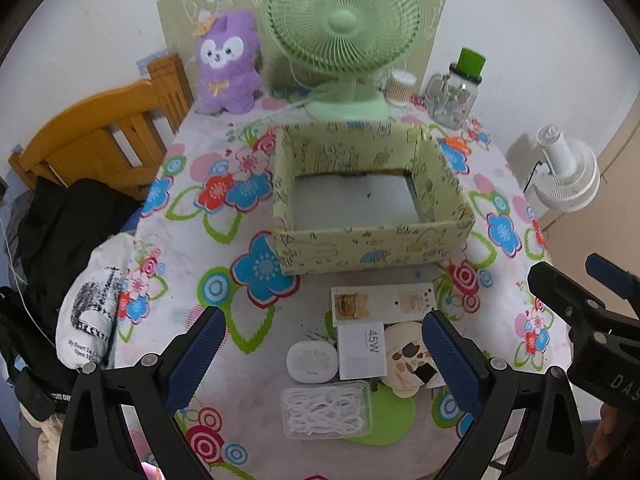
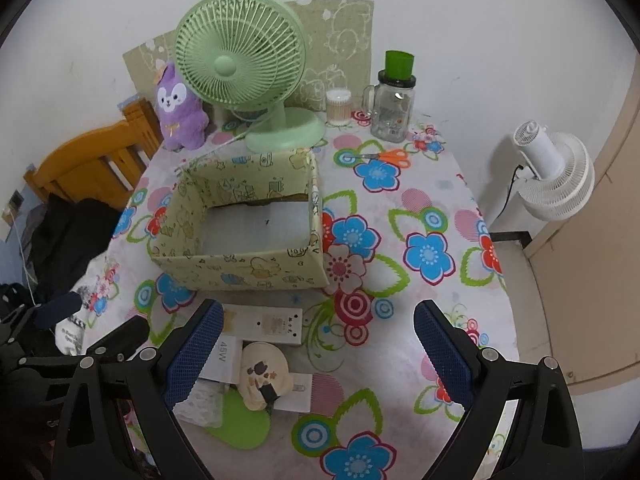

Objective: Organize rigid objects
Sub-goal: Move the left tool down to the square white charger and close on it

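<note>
Both grippers, left gripper [image 1: 324,354] and right gripper [image 2: 318,350], gape wide, holding nothing; below, one clear floss-pick tub [image 1: 326,410], one white 45W box [image 1: 362,350], one empty patterned cardboard box [image 1: 370,246].

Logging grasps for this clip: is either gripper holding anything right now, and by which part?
Nothing is held. The left gripper and right gripper are both open above the table.

A: We note a printed paper-covered cardboard box [image 1: 372,248], matt, on a floral tablecloth [image 1: 192,216].
B: We add a fluffy plush toy [image 1: 228,64], smooth plastic fan [image 1: 344,20], glass jar [image 1: 452,96].
</note>
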`<state>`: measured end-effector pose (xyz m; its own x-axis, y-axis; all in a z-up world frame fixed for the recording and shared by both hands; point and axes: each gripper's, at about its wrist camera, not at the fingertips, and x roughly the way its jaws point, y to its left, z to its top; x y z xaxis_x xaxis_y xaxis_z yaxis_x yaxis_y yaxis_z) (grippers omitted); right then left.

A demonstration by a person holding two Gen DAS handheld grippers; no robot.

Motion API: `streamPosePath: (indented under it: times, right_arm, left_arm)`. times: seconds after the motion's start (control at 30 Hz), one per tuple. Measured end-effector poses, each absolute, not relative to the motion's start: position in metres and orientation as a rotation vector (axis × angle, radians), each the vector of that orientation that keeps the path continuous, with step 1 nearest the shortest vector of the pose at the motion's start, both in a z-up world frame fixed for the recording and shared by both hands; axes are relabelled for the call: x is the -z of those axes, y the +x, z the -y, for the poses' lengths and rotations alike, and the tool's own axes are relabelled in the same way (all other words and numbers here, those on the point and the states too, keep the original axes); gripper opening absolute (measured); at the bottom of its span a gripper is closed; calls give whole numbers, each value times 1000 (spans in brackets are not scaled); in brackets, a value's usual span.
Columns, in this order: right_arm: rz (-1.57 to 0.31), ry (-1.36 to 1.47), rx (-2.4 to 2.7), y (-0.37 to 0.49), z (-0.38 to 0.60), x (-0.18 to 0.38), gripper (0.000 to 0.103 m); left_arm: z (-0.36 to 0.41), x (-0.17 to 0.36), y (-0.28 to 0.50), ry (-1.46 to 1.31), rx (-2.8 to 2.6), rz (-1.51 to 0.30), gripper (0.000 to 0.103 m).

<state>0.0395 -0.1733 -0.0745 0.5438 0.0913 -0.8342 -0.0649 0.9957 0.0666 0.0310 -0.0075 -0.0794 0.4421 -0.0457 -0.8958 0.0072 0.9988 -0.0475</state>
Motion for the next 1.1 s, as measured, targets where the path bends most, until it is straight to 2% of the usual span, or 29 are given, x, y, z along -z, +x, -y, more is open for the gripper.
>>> streamPosePath:
  times: [0.8,1.1]
  right_arm:
    - [-1123,23,-110,63,164,160,98]
    - [-1165,33,-105,67,168,185,98]
  left_arm:
    - [18,167,42,-67,38,-1283,99]
    - [27,195,53,-76,51,-1335,90]
